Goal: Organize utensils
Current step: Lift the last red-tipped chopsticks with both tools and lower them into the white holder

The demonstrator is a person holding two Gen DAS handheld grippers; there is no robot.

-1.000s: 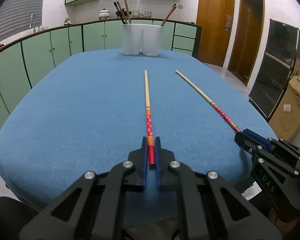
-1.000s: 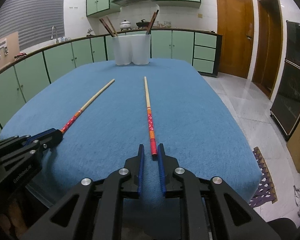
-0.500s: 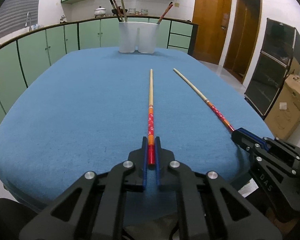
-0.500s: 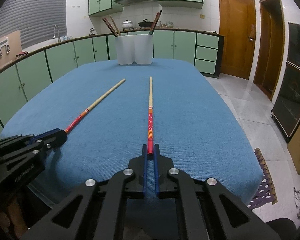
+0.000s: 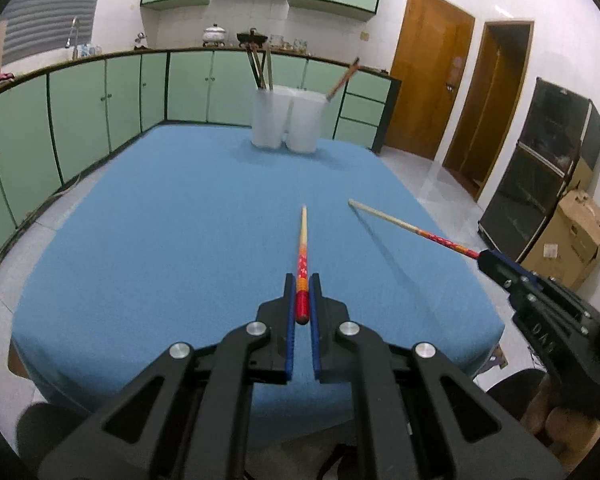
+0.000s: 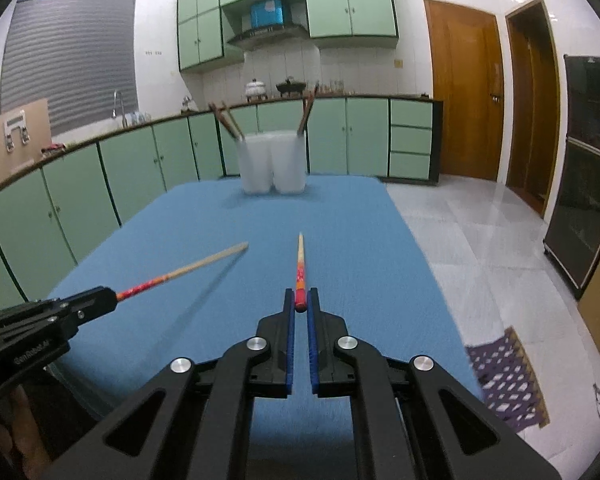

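My left gripper is shut on the red end of a chopstick and holds it above the blue table, tip pointing away. My right gripper is shut on the red end of a second chopstick, also lifted. Each view shows the other gripper and its chopstick: the right gripper's chopstick in the left wrist view, the left gripper's chopstick in the right wrist view. Two white utensil cups stand at the table's far end with several chopsticks in them; they also show in the right wrist view.
The blue cloth-covered table fills the foreground. Green kitchen cabinets run behind and to the left. To the right are a tiled floor, wooden doors, a dark cabinet and a cardboard box.
Both grippers have lifted their chopsticks off the table and tilted upward. The right gripper closed on its chopstick about half a second ago.
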